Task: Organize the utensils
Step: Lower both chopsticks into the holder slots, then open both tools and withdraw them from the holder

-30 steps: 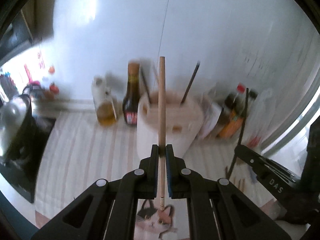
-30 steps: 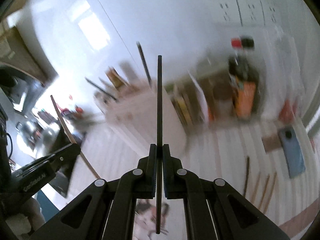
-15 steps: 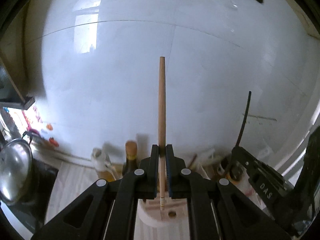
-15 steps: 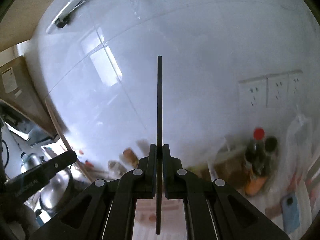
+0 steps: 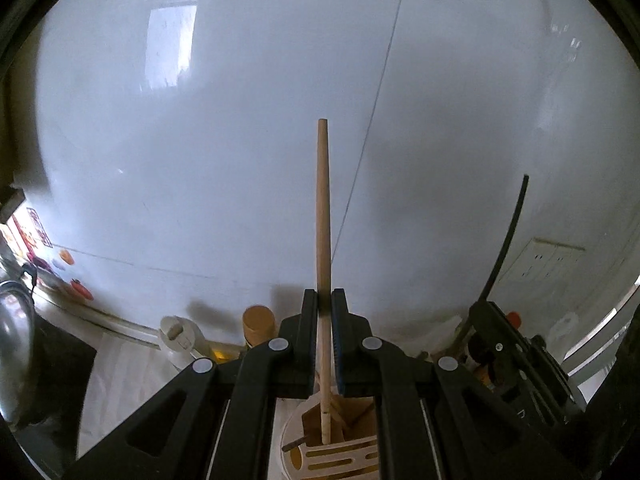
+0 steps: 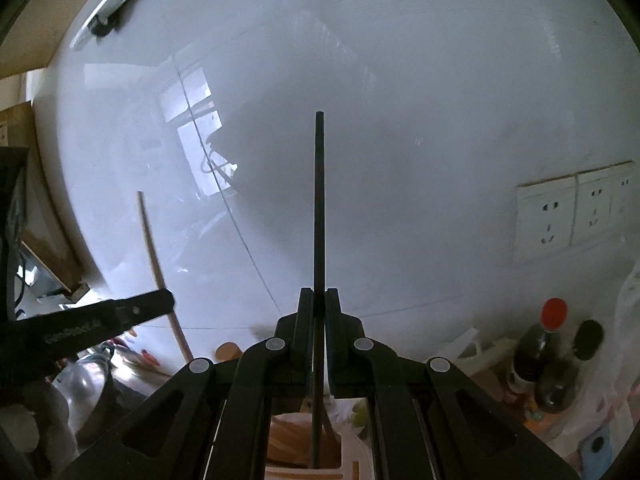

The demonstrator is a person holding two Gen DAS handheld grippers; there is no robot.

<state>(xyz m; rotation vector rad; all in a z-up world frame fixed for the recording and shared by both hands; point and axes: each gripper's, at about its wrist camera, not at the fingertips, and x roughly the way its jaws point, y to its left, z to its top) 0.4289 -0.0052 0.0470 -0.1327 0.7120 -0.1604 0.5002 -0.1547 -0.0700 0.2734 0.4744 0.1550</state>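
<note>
Left wrist view: the left tongs (image 5: 324,300) are clenched on a pale round wooden chopstick (image 5: 322,208), which stands upright between the pads with its thicker end up against the glossy white tiled wall (image 5: 240,120). Its thin lower end hangs over the open top of a cream-coloured utensil holder with slotted sides (image 5: 332,454), directly below the tongs; whether the tip touches anything inside cannot be told. Behind the tongs, a brown-capped bottle (image 5: 260,322) and a white-lidded bottle (image 5: 178,334) stand by the wall on the table. At the right edge the right tongs (image 5: 476,308) appear from the side, a thin black chopstick (image 5: 506,236) rising from them.

From the right wrist camera, the right tongs are clenched on that black chopstick, held upright, its lower end over the same holder, where a divider and wooden sticks show. To the left the left tongs with the wooden chopstick are seen side-on. A red-capped dark bottle (image 6: 540,344) stands at the right, below white wall sockets (image 6: 572,210).
</note>
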